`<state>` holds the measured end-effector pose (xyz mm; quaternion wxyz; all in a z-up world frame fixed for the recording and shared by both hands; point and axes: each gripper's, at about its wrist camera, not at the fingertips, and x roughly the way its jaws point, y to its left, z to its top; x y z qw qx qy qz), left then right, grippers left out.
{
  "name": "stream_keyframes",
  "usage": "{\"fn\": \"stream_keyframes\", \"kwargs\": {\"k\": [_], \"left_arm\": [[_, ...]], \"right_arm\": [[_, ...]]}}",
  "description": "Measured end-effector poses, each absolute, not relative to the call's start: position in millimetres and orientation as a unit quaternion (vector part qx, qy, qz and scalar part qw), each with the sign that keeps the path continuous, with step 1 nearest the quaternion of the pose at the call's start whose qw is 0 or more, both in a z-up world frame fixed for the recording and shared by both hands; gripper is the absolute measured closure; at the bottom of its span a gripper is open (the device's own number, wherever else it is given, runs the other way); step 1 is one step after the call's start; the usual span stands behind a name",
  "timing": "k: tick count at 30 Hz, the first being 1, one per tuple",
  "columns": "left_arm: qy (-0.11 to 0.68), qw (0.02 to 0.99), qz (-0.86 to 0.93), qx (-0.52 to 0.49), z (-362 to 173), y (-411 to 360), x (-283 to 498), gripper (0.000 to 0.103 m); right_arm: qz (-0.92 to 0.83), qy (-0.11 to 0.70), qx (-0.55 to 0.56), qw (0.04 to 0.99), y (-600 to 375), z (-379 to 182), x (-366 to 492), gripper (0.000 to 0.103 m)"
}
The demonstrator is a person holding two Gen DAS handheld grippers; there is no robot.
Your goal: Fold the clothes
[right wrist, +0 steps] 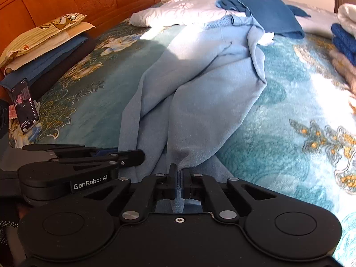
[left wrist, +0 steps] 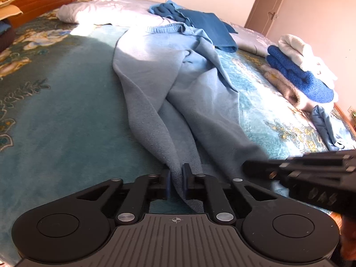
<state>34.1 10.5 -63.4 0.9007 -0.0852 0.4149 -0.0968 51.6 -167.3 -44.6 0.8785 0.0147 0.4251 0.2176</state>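
The teal floral-patterned bed blanket point(right wrist: 278, 115) carries the long pale-blue fleece trousers point(left wrist: 155, 71), stretched toward the dark-blue knit garment point(left wrist: 207, 26). The left gripper point(left wrist: 176, 178) and right gripper point(right wrist: 179, 178) each pinch a leg end; an uneven pull could probably slip the thin fleece free or twist it.

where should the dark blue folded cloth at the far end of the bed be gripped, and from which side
Grip the dark blue folded cloth at its near right corner, which hangs past the light blue fleece trousers onto the bedspread. Come from the right side, low and level; that edge looks free, while its left end is bunched. Both grippers, left gripper and right gripper, are shut on the trousers' hems.
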Motion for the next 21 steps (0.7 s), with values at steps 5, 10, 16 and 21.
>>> {"fn": "stream_keyframes", "kwargs": {"k": [5,10,16,21], "left_arm": [[0.406,0.905,-0.082,-0.093,-61,26,33,0.096],[0.408,0.906,-0.052,-0.104,-62,51,33,0.096],[0.416,0.901,-0.031,-0.115,-67,72,34,0.096],[0.419,0.901,-0.033,-0.108,-69,71,33,0.096]], "right_arm": [[0.188,0.379,0.026,0.906,-200,-20,51,0.101],[0.117,0.359,0.048,0.925,-249,-10,57,0.101],[0.021,0.349,0.068,0.934,-309,-9,66,0.101],[-0.021,0.388,0.063,0.919,-331,-34,72,0.100]]}}
